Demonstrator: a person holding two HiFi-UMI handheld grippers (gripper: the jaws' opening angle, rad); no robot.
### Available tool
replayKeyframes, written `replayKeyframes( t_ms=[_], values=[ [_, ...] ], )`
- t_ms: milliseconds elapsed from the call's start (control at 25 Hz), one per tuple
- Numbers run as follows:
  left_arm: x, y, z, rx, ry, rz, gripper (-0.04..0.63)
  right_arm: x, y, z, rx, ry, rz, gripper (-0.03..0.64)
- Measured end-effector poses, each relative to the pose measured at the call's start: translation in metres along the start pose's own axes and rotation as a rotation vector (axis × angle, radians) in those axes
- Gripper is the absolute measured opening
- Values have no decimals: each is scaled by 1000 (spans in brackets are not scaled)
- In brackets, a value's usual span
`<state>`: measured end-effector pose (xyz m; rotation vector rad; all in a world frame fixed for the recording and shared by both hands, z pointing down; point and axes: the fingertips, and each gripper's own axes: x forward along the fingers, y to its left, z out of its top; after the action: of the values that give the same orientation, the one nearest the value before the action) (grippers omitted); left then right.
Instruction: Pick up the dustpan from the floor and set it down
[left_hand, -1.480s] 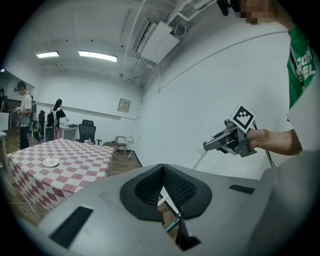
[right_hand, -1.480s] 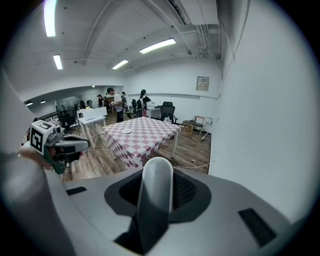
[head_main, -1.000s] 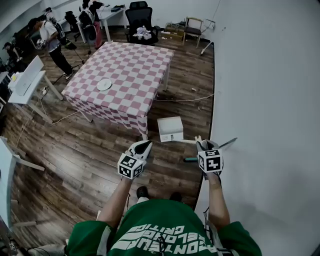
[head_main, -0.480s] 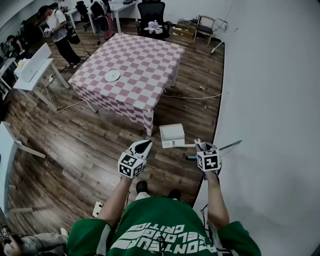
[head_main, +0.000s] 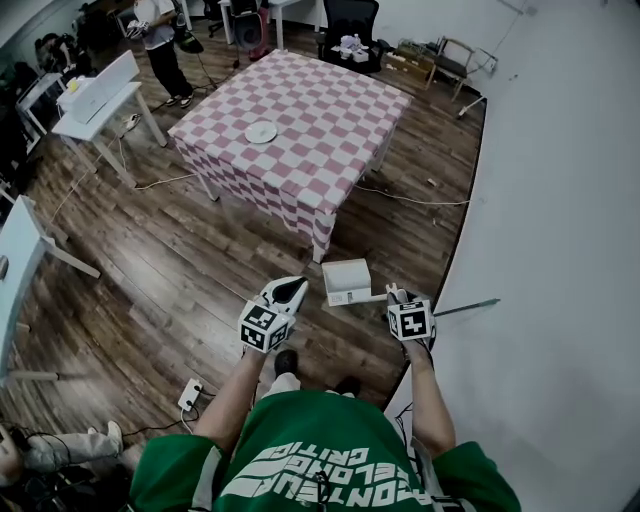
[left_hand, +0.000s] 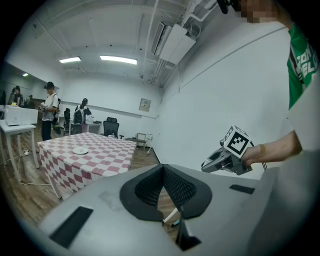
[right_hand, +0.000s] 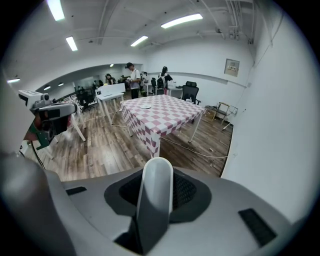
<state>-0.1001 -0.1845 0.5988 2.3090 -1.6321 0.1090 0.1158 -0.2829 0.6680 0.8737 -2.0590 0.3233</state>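
A: Claw state?

B: Right gripper (head_main: 394, 294) is clamped on the dustpan's handle (right_hand: 156, 192), which is white and rounded. Its free end pokes out past the jaws. Left gripper (head_main: 290, 290) has its jaws together with nothing in them, and hangs at 9 o'clock of the right one.

A: Where's the pan?

B: Dustpan (head_main: 346, 280) body sits at 10 o'clock of the right gripper, between the two claws, over the wood floor (head_main: 180, 280) near the wall (head_main: 560, 200). Can't tell if it's touching the boards or just off them.

A: Handling?

B: Looks like hard white plastic, so probably light, stiff and a bit slick. The body hangs off one end of the handle, so I'd expect it to droop or swing about the grip. A hold nearer the pan would be steadier. For a plain set-down this one should do. I wouldn't call it fragile.

A: Anything in the way?

B: A thin rod (head_main: 463, 306) lies at 3 o'clock of the right gripper, by the wall. Further out at 11 o'clock is the checked table (head_main: 330, 110) with a plate (head_main: 261, 132), well apart.
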Motion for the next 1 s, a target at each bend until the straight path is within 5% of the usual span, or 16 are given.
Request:
replayKeyframes(
  t_ms=[520,1000],
  values=[
    [-71,45,-36,-71,9,145,3,93,90,-7,-182,77,127,107],
    [-105,76,-66,-118,49,194,3,173,158,-27,-279,155,187,107]
  ],
)
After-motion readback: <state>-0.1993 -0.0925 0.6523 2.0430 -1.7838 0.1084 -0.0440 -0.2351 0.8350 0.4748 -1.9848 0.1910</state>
